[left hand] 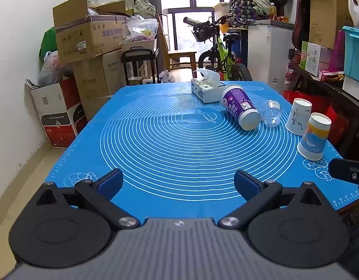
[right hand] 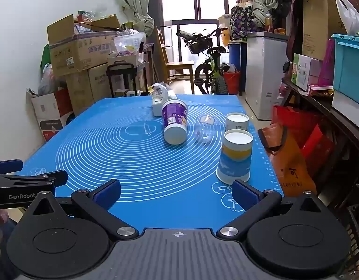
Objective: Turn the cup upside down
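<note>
Both my tongs hang low over the near edge of the blue silicone mat [left hand: 179, 154], and both are spread wide with nothing between the pads. My left gripper [left hand: 178, 182] faces the middle of the ringed pattern; my right gripper [right hand: 176, 192] sits further right, its right pad just beside the base rim of the blue-and-yellow paper cup [right hand: 235, 157]. That cup stands mouth-down, bottom up. Directly behind it stands a white paper cup [right hand: 237, 121], also bottom up — from the right wrist most of it is hidden by the nearer cup, so its print is hard to read there.

Further in lies the purple cup [right hand: 173, 122] on its side, white bottom toward me, its mouth pointing away toward the tissue box [left hand: 204, 89]. From the right wrist the box is largely blocked by the cup, and I cannot tell whether the two touch. Between the purple cup and the white one sits a clear plastic cup [left hand: 271, 113], so transparent that I think it lies tipped over, though its outline is faint.

At the left edge of the right-wrist view my left gripper shows side-on, cut off by the frame. Beyond the mat — stacked cardboard boxes [left hand: 86, 35] and a bicycle [left hand: 220, 51] against the bright window.
</note>
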Motion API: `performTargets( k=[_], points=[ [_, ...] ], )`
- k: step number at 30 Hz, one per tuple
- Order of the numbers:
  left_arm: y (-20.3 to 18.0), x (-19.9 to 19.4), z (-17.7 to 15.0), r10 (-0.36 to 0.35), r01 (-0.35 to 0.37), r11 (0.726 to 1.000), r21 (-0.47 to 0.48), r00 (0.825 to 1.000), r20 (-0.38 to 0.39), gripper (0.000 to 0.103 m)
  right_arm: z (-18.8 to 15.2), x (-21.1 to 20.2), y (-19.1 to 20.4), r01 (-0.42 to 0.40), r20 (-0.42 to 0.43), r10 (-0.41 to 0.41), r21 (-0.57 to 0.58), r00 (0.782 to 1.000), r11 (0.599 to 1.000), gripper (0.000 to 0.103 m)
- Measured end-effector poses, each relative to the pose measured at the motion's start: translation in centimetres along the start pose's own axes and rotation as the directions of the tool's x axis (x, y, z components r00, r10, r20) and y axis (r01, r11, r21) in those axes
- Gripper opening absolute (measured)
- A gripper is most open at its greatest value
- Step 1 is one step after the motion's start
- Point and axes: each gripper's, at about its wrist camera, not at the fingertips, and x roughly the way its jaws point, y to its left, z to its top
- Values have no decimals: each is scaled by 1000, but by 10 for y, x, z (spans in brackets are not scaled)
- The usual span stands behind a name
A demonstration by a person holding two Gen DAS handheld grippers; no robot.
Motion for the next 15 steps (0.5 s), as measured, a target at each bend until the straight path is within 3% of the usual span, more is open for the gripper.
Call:
performTargets(
  k=[15],
  points=[
    [3,5,-1,13,-13,1000,2,1000,4,100,-6,-2,6,-7,21,7,-13,1000,1000,101]
  ],
)
